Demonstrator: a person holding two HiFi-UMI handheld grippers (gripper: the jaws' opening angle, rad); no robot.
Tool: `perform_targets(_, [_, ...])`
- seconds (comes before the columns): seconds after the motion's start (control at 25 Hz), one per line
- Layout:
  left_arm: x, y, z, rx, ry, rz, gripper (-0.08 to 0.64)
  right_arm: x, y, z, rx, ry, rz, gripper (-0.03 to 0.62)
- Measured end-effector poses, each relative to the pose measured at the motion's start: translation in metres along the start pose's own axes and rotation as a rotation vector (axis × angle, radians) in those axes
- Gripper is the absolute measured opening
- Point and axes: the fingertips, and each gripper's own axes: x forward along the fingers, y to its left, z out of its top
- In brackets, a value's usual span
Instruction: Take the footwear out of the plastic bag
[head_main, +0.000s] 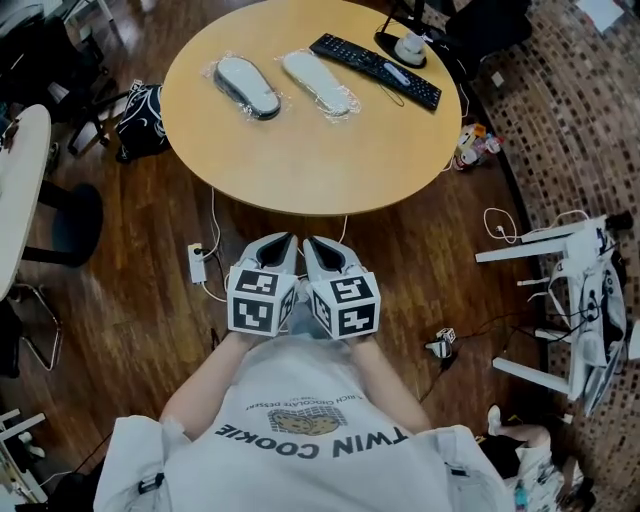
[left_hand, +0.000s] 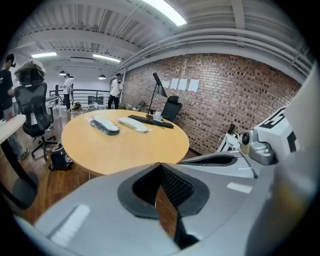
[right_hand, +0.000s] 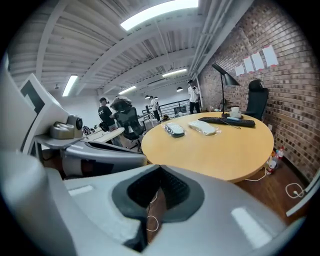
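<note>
Footwear (head_main: 248, 87) far from both closed tongs (head_main: 285, 240) (head_main: 318, 243)

Fingers of left gripper (left_hand: 160, 166) together, empty; beyond, round table (left_hand: 125, 150) with bagged grey slipper (left_hand: 105, 125) and bagged white slipper (left_hand: 133, 125)

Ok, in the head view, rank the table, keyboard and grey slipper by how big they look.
Largest to smallest:
table
keyboard
grey slipper
All three differ clearly in this view.

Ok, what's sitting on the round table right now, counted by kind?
Bagged slippers: 2 (grey slipper, white slipper)
Keyboard: 1
Desk lamp: 1
White cup: 1
Total: 5
</note>
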Motion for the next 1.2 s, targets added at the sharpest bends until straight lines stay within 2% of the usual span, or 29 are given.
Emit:
perform_targets(0.32, [0.065,0.014,0.067,0.063,-0.007,-0.030,0.006,0.043,-0.055,0.062,0.013,-0.040,0.051,0.003])
perform_targets(0.48, [0.083,0.030,0.093,0.079,-0.031,-0.024,0.006,0.061,-0.069,0.086,0.010,-0.065,0.052,0.003])
perform_targets(0.76, [0.116,0.071,0.128,0.141,-0.006,-0.028,0.006,0.102,-0.086,0.120,0.031,-0.085,0.040,0.005])
perform_targets(0.92, [0.147,0.098,0.150,0.174,0.010,-0.074,0.006,0.134,-0.101,0.141,0.055,-0.092,-0.002,0.007])
perform_targets(1.2, [0.196,0.160,0.197,0.269,0.051,-0.169,0.006,0.187,-0.133,0.178,0.147,-0.096,-0.144,0.011])
